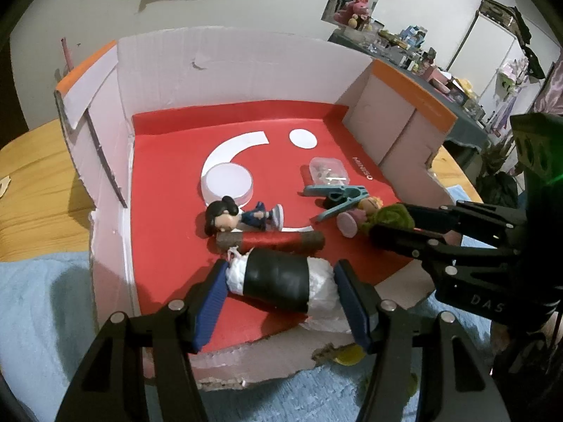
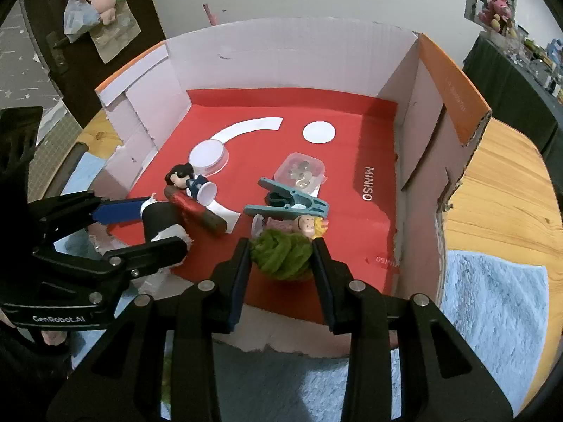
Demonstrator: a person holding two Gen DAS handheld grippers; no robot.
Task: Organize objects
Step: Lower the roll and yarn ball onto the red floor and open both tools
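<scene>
My left gripper is shut on a white bundle wrapped in black tape, held just over the red floor of the cardboard box near its front edge. The right gripper is shut on a green yarn ball, low over the box's front right. Lying on the red floor are a dark-haired figurine, a red and brown cylinder, a blonde figurine, a teal clothespin, a white round lid and a small clear case.
The box's white walls rise at the back and both sides; its front is low and torn. A blue towel lies under the box on a wooden table. Cluttered shelves stand far behind.
</scene>
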